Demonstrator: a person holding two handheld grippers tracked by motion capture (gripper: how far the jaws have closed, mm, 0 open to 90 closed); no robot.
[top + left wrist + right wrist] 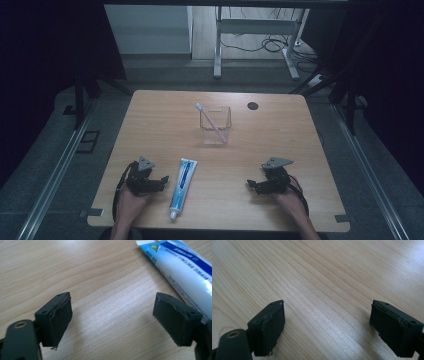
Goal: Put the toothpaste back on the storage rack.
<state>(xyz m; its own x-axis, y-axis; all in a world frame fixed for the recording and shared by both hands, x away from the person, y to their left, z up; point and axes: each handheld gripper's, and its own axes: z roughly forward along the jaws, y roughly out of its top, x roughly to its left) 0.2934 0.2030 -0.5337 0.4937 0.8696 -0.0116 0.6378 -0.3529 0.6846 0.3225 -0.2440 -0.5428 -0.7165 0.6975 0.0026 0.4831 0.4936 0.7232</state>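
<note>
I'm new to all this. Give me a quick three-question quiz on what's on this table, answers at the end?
1. True or false: the toothbrush lies flat on the table.
2. What lies nearest the left gripper: (a) the clear cup, (b) the toothpaste tube, (c) the dark round spot?
3. Does the right gripper hold anything?

Key
1. False: it stands slanted in the clear cup.
2. b: the tube lies just beside its open jaws, cap toward the person.
3. No: its jaws stand open over bare wood.
</note>
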